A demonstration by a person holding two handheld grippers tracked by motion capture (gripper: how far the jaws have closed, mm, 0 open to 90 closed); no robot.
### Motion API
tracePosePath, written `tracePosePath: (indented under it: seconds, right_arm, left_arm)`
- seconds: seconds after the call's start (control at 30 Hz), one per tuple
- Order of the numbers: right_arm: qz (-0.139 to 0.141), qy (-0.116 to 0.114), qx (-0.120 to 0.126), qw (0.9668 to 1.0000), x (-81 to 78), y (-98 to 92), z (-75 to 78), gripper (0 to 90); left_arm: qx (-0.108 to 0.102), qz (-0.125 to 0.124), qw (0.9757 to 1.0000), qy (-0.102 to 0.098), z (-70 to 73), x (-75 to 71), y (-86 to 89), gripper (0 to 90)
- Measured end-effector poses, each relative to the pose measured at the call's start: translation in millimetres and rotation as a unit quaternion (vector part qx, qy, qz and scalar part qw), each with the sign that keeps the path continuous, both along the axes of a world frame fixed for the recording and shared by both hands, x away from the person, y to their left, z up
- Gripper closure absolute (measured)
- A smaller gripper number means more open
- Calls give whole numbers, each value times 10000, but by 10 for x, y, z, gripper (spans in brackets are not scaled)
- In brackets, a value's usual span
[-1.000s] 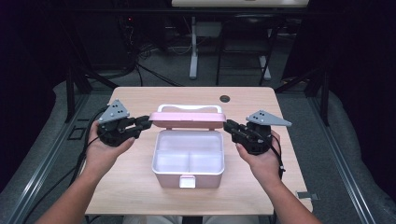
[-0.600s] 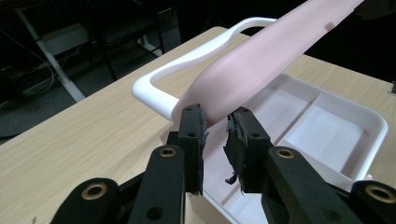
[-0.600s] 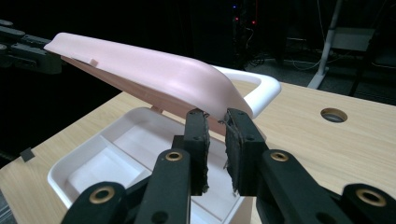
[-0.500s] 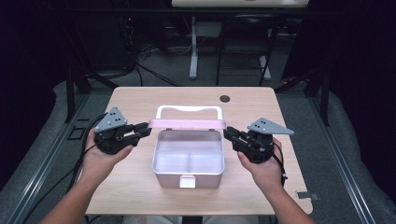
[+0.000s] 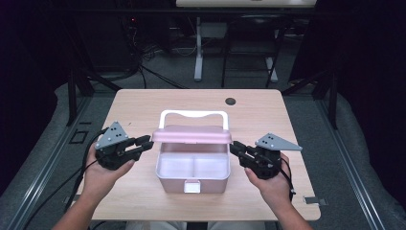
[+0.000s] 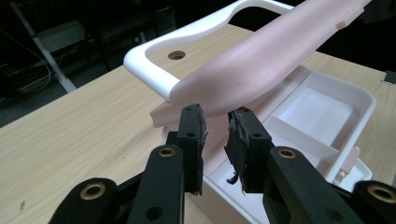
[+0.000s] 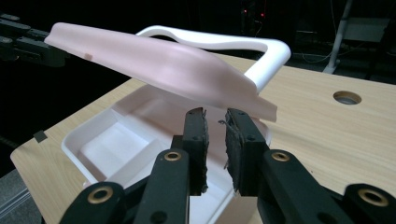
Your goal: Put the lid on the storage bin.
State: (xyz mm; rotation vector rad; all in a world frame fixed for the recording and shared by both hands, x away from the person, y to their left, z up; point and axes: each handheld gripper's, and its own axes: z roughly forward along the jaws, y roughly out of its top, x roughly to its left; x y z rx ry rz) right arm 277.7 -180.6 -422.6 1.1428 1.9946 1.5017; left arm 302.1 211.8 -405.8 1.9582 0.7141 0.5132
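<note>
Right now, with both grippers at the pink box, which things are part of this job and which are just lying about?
In the job:
- pink lid, half lowered over the box
- box base, two compartments
- white handle
- left gripper at the lid's left end
- right gripper at its right end

Lying about:
- table
- cable hole
- desk stand behind

The box (image 5: 193, 167) stands at the centre of the table (image 5: 139, 105), its lid (image 5: 190, 135) above the back part, one gripper at each side.
</note>
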Motion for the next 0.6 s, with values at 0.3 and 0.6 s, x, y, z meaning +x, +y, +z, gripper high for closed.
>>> tracePosePath:
  seconds: [0.3,0.6]
  right_arm:
    - [21,144,53,9999,-84,-65,-175,779]
    - [60,217,-39,9997,-161,-77,-278,780]
  left_arm:
    - [-211,-21,9997,138,-196,-81,49,742]
    - [-45,81,9996,263,-355,-151,76,741]
